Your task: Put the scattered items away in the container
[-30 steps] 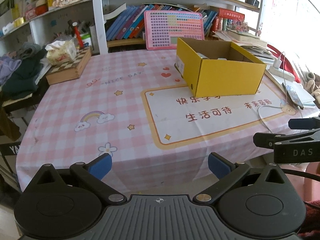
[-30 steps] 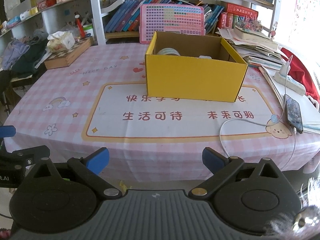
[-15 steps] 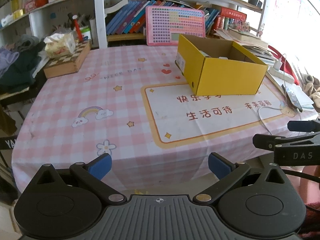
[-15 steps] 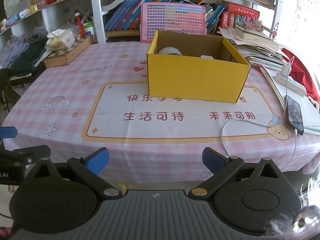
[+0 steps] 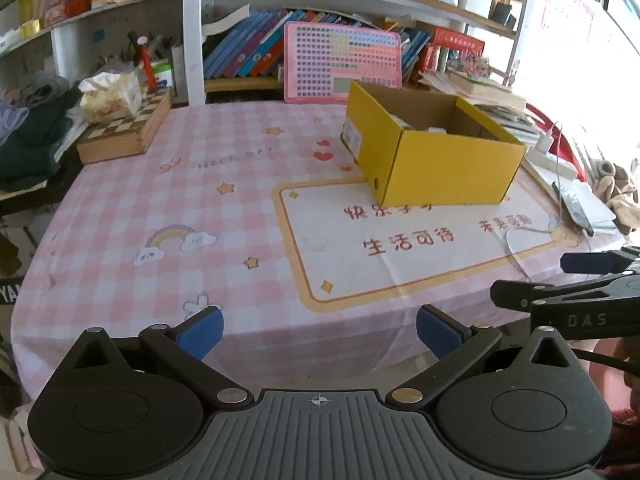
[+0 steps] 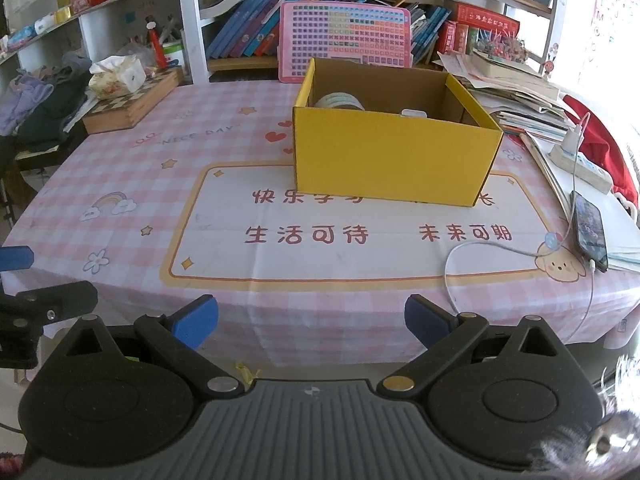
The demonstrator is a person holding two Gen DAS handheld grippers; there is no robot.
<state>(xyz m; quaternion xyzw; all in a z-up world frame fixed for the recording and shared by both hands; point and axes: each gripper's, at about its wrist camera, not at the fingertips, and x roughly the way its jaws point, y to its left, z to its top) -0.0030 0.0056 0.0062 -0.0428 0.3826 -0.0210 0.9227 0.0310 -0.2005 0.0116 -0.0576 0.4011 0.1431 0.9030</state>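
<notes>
A yellow cardboard box (image 6: 394, 160) stands open on the pink checked tablecloth (image 6: 132, 168), right of centre; it also shows in the left wrist view (image 5: 436, 164). Inside it I see a roll of tape (image 6: 339, 101) and a small white item (image 6: 414, 113). My left gripper (image 5: 318, 330) is open and empty, held off the table's front edge. My right gripper (image 6: 310, 320) is open and empty, also in front of the table edge. The right gripper's fingers (image 5: 560, 292) show at the right of the left wrist view.
A wooden chessboard box (image 6: 132, 102) with a tissue pack (image 6: 118, 76) sits at the back left. A phone (image 6: 590, 230) with a white cable (image 6: 480, 246), a power strip (image 6: 580, 162) and stacked papers (image 6: 516, 100) lie at the right. Bookshelves stand behind.
Both grippers have drawn back slightly from the table and stay open. Nothing on the table has moved.
</notes>
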